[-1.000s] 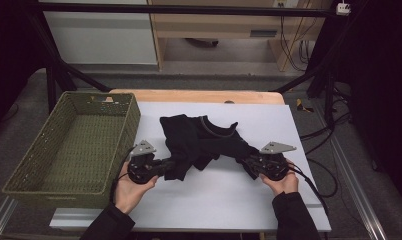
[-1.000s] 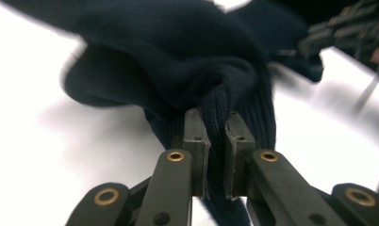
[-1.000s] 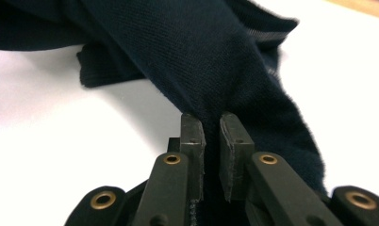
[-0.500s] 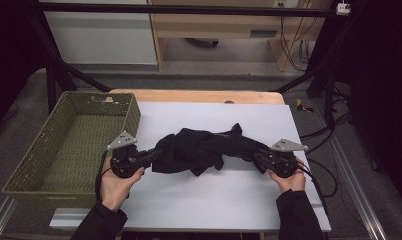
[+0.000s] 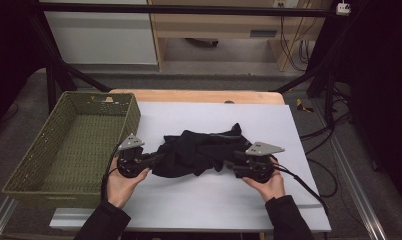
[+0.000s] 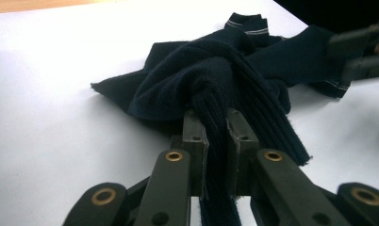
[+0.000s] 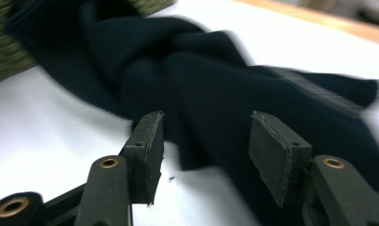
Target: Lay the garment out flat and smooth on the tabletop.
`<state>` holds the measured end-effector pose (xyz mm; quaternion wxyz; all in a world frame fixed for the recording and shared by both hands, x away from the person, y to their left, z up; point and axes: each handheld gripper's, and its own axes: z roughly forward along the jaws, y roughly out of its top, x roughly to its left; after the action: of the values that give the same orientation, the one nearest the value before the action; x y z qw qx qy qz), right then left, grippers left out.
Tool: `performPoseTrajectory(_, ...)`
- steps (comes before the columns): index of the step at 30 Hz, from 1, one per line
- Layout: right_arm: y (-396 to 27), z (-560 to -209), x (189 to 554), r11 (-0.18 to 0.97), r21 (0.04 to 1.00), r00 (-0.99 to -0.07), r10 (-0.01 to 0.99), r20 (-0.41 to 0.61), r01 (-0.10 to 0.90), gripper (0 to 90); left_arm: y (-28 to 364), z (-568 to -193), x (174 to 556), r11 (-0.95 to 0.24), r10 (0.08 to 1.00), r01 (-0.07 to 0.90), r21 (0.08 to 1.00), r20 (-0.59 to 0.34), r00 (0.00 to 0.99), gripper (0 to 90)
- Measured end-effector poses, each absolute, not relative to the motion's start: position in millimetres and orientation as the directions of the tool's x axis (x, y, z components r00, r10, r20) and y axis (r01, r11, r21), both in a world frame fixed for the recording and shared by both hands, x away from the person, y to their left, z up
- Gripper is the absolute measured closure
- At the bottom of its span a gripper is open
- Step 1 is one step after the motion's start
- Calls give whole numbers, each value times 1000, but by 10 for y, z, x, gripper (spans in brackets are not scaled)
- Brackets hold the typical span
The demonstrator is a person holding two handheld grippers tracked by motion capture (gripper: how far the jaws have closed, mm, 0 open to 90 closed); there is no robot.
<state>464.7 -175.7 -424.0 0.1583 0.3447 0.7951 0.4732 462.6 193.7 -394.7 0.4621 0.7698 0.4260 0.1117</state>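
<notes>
A dark navy knit garment (image 5: 199,150) lies bunched on the white table sheet (image 5: 199,210) between my two grippers. My left gripper (image 5: 156,159) is shut on its ribbed edge; in the left gripper view the rib (image 6: 216,141) is pinched between both pads of that gripper (image 6: 218,127). My right gripper (image 5: 229,167) is at the garment's right end and its jaws have just been opening. In the right gripper view this gripper (image 7: 206,141) has its pads well apart, and the cloth (image 7: 216,80) lies loose between and beyond them, pressed by neither pad.
A green woven basket (image 5: 96,96) stands on the left of the table, close to my left hand, and its corner (image 7: 4,52) shows in the right gripper view. A wooden table edge (image 5: 199,96) runs behind the sheet. Black frame legs and cables stand beyond.
The hands first pulled apart and stretched the garment, which shifted left towards the basket. The right gripper then came back left and opened, letting go of the cloth. The left still grips it.
</notes>
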Motion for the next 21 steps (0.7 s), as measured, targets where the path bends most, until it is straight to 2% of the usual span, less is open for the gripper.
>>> performPoseTrajectory(8, -1162, -4510, 4620, 413, 800, -779, 618, 106, 436, 516, 1956, -3949, 4651, -202, 759, 551, 810, -226, 610, 806)
performPoseTrajectory(11, -1009, -4620, 4670, 447, 769, -778, 620, 102, 457, 517, 1958, -3931, 4657, -198, 758, 544, 815, -224, 612, 809)
performPoseTrajectory(21, -733, -4755, 4861, 458, 757, -758, 648, 75, 466, 496, 1962, -3915, 4656, -198, 756, 535, 821, -219, 617, 811)
